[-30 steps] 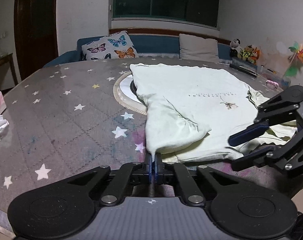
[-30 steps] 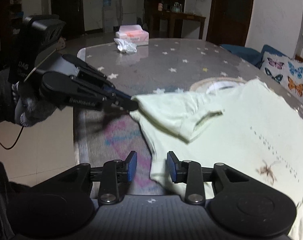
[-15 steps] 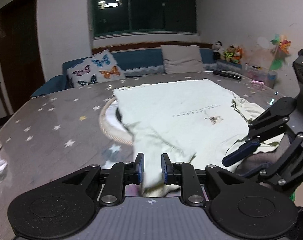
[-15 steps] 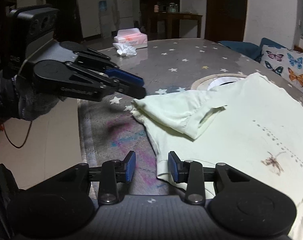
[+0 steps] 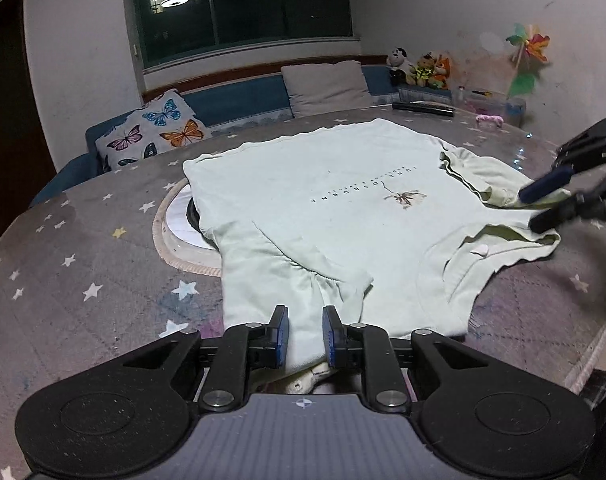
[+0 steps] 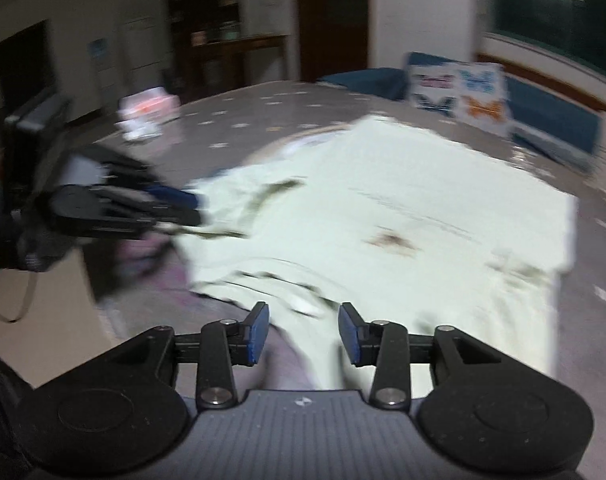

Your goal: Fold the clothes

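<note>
A pale green T-shirt (image 5: 343, 196) with a small print lies spread on the star-patterned table (image 5: 83, 272). One sleeve is folded in over the body at the near left. My left gripper (image 5: 305, 336) is open, its blue pads on either side of the sleeve's edge, not closed on it. My right gripper (image 6: 303, 334) is open over the shirt's collar edge (image 6: 303, 304); that view is blurred by motion. The right gripper also shows at the far right of the left wrist view (image 5: 559, 196), over the other sleeve. The left gripper shows at the left of the right wrist view (image 6: 175, 208).
A round mat with a white centre (image 5: 183, 224) lies partly under the shirt. A tissue box (image 6: 147, 108) stands at the table's far side. A butterfly cushion (image 5: 151, 136), a sofa and soft toys (image 5: 419, 68) sit behind the table. A dark remote (image 5: 423, 107) lies at the far edge.
My left gripper opened and let go of the sleeve, which now lies folded on the shirt. My right gripper swung across toward the collar side and opened wider.
</note>
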A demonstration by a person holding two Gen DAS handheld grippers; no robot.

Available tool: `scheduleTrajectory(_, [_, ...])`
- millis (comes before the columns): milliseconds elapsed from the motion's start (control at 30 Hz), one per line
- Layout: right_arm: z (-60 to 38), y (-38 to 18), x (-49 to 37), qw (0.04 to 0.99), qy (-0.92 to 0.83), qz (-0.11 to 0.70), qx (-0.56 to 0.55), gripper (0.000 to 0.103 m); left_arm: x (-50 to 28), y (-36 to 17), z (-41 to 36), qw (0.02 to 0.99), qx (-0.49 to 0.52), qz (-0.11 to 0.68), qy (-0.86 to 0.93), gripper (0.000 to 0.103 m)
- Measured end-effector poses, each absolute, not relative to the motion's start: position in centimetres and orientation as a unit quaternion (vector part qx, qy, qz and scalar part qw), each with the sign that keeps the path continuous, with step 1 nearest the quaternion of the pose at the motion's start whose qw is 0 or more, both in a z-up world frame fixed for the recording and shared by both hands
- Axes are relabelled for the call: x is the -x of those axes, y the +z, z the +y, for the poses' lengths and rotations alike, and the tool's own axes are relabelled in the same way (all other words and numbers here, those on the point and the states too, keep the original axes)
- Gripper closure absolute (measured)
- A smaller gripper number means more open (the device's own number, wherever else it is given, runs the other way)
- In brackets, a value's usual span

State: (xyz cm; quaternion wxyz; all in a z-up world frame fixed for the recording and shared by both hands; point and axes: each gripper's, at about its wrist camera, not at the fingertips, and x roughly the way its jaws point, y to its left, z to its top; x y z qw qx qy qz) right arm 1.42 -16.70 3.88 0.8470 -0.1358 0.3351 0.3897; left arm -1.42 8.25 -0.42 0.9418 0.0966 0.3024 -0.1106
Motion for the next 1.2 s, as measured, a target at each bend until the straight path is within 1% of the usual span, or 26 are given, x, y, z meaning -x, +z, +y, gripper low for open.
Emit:
scheduleTrajectory(133, [-20.2, 3.5, -2.3, 0.873, 0.322, 0.343, 0.127, 0.061, 1.7, -0.3, 8.0, 0.938, -0.113, 0.305, -0.120, 0.082])
scheduleTrajectory(300, [-22.9, 1.6, -3.3, 0.883, 0.283, 0.360, 0.101, 0.061, 1.4, -0.5, 7.5, 0.933, -0.131, 0.313, -0.119, 0.082])
scheduleTrajectory(467, [-23.1, 1.7, -2.1, 0.882, 0.298, 0.352, 0.100, 0.061, 1.9, 0.3, 7.2, 0.933, -0.140, 0.309, -0.120, 0.081])
scheduleTrajectory(533, [-23.2, 2.1, -1.9, 0.882, 0.303, 0.348, 0.095, 0.059, 2.2, 0.5, 7.1, 0.932, -0.144, 0.308, -0.125, 0.080])
scheduleTrajectory(700, [-22.8, 1.3, -1.6, 0.872, 0.311, 0.363, 0.105, 0.058, 2.9, 0.6, 7.0, 0.927, -0.166, 0.309, -0.136, 0.080])
scheduleTrajectory(800, [-23.1, 2.2, -1.2, 0.871, 0.320, 0.356, 0.112, 0.058, 3.4, 0.7, 7.0, 0.923, -0.178, 0.310, -0.142, 0.072])
scheduleTrajectory(900, [-23.1, 2.5, -1.1, 0.869, 0.321, 0.353, 0.132, 0.057, 3.8, 0.7, 6.9, 0.919, -0.191, 0.311, -0.149, 0.069])
scheduleTrajectory(1033, [-22.7, 2.2, -1.3, 0.856, 0.328, 0.362, 0.168, 0.055, 4.4, 0.7, 6.7, 0.913, -0.209, 0.312, -0.157, 0.060])
scheduleTrajectory(1067, [-22.6, 2.2, -1.2, 0.852, 0.332, 0.363, 0.178, 0.053, 4.4, 0.7, 6.6, 0.913, -0.213, 0.310, -0.160, 0.060])
scheduleTrajectory(1200, [-22.2, 2.2, -1.0, 0.842, 0.340, 0.366, 0.206, 0.052, 4.3, 0.3, 6.2, 0.908, -0.231, 0.307, -0.167, 0.059])
